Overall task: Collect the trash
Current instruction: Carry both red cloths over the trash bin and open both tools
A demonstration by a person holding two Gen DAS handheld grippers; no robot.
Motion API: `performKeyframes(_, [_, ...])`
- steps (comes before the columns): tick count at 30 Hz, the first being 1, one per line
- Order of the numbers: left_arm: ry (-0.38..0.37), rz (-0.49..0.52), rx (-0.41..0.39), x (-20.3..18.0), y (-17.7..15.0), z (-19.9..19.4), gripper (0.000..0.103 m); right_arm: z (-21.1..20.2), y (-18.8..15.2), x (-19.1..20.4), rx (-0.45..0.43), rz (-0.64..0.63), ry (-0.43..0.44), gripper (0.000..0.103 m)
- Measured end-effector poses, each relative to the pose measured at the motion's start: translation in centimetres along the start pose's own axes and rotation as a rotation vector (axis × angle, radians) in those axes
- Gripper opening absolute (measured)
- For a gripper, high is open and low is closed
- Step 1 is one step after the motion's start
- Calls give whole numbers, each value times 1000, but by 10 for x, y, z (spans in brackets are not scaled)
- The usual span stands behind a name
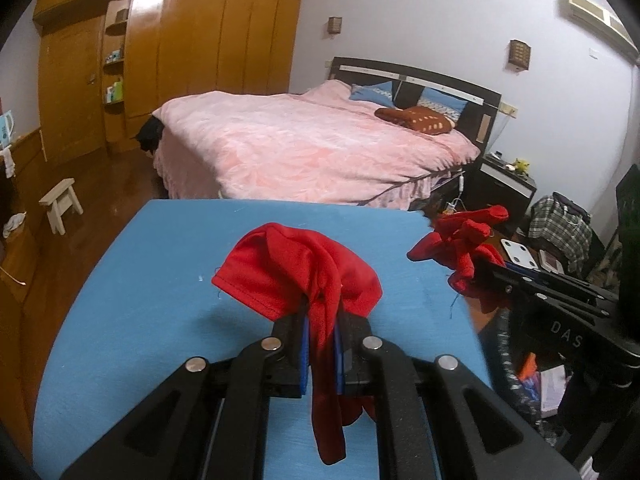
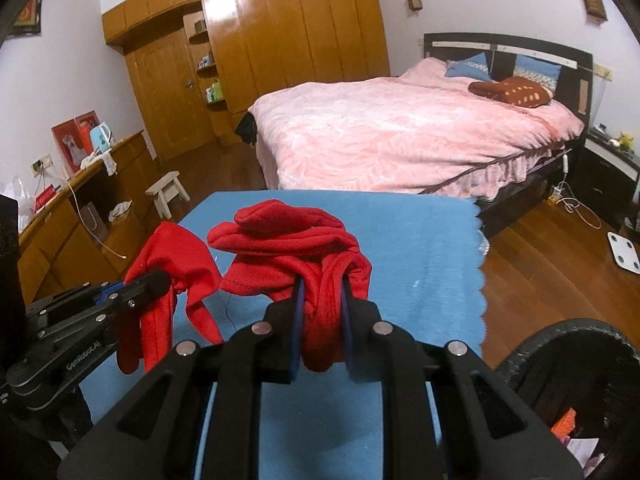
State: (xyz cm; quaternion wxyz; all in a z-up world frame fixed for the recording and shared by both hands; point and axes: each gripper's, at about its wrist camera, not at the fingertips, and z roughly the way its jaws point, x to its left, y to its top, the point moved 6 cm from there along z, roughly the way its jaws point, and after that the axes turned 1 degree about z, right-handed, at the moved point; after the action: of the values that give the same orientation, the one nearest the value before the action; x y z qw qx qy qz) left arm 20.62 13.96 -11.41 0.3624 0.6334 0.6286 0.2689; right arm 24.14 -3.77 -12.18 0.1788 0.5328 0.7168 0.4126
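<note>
Both grippers are up off the blue table cover, each pinching a red cloth. The left gripper has its jaws pressed together on a thin fold of the left red cloth; the bulk bunches ahead of the tips, one strip hangs straight down between the fingers — long axis roughly vertical. The right gripper clamps a thicker wad of the right red cloth, jaws slightly apart around it, the mass mounded forward over the tips. The black trash bin sits low at the right table edge, rim just beside the right gripper, litter visible inside. My judgement: the right hand is nearer — it drops first, and the left must cross the table corner.
</note>
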Motion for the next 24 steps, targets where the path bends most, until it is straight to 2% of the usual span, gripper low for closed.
performKeyframes(24, [-149, 121, -55, -118, 10, -34, 9, -108, -22, -76, -92, 67, -125, 16])
